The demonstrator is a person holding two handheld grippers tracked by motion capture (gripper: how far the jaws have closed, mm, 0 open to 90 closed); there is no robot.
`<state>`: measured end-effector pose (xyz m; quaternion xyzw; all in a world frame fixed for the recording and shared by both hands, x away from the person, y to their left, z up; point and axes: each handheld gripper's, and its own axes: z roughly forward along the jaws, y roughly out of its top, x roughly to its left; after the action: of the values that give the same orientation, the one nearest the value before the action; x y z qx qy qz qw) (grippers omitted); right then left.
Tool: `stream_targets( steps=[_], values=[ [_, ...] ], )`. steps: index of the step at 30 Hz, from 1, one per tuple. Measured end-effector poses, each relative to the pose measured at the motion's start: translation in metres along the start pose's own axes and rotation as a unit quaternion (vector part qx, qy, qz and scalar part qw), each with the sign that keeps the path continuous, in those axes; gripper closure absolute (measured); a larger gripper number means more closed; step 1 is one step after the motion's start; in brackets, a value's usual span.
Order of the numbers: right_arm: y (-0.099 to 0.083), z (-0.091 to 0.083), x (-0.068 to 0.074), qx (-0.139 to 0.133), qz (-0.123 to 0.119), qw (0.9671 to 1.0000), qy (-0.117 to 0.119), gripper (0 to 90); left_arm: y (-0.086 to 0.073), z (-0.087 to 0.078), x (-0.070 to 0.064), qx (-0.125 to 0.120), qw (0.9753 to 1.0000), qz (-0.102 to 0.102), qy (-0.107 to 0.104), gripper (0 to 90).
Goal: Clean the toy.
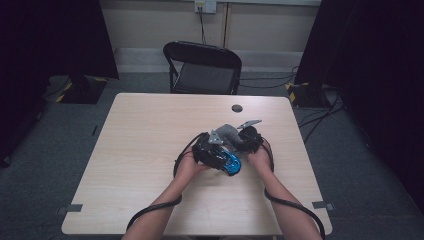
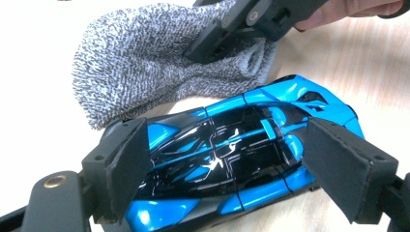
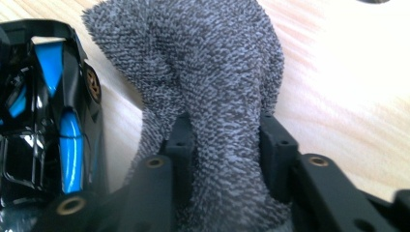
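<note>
A blue and black toy car [image 2: 227,145] lies lengthwise between the two padded jaws of my left gripper [image 2: 232,164], which is shut on it, low over the table. Just beyond it, a grey knitted cloth [image 2: 140,63] is bunched up and pinched by my right gripper [image 3: 225,159], whose jaws squeeze its narrow middle. In the right gripper view the cloth [image 3: 212,63] fans out above the jaws and the car [image 3: 48,111] sits at the left. In the high view both hands meet near the table's middle, the car [image 1: 231,163] in front of the cloth [image 1: 227,133].
The light wooden table [image 1: 150,130] carries a small dark round disc [image 1: 237,108] near its far edge. A black folding chair [image 1: 202,67] stands behind the table. Dark curtains and stand bases flank both sides, and cables trail from my grippers.
</note>
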<state>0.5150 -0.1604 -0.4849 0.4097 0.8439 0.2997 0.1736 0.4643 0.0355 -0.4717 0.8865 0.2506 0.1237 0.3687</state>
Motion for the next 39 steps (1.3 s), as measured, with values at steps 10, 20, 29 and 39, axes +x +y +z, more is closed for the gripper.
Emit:
stream_targets(
  steps=[10, 20, 29, 39],
  values=[
    [0.01, 0.001, 0.01, 0.013, -0.019, 0.9994, 0.026, 69.7, 0.0, 0.007, -0.001, 0.007, 0.9999, 0.013, -0.001, 13.1],
    [0.006, -0.004, 0.008, 0.019, -0.046, 0.9962, 0.072, 71.6, -0.002, 0.006, 0.006, -0.003, 0.9999, 0.002, -0.017, 15.2],
    [-0.004, -0.012, 0.002, 0.015, -0.061, 0.9928, 0.101, 71.8, -0.001, 0.006, 0.005, 0.001, 0.9998, 0.001, -0.018, 15.0],
    [-0.013, -0.022, -0.007, 0.024, -0.071, 0.9901, 0.119, 72.0, 0.001, 0.007, 0.003, 0.008, 0.9997, 0.006, -0.024, 15.3]
  ],
)
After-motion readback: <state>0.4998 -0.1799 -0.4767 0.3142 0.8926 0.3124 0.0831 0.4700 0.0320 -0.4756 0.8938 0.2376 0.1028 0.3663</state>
